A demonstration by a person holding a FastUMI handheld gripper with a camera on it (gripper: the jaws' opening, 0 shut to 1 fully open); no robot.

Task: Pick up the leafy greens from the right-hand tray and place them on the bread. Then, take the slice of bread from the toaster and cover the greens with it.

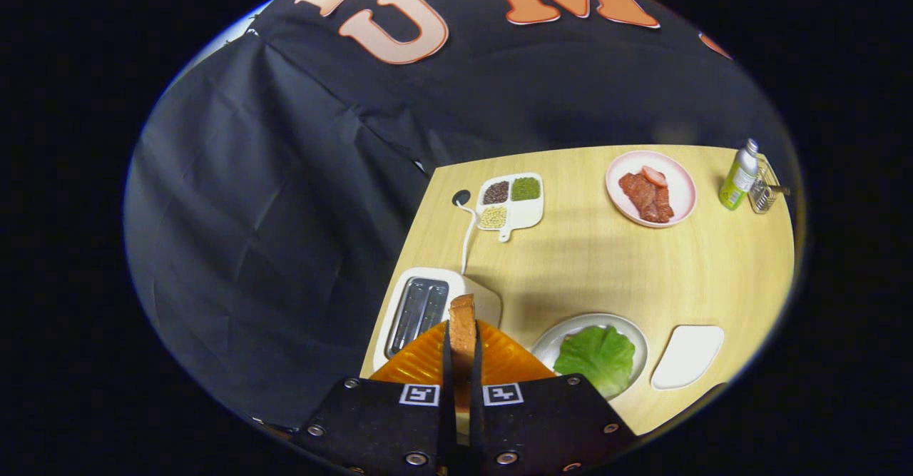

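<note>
Gripper (462, 362) pinches the bread slice (462, 326) edge-on, both orange fingers (417, 362) pressed against it, high above the toaster (417, 308). Greens (596, 357) lie on the plate (556, 337) to the right, beside an empty white tray (688, 357). Far across the table (606, 269): meat plate (681, 190), bean tray (531, 212), bottle (738, 176).

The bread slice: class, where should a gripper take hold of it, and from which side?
By its two flat faces near one edge, coming in edge-on. The bread slice is thin and stands upright, so its narrow edge slips between the fingers, as the gripper shows: both fingers press its faces above the toaster.
</note>
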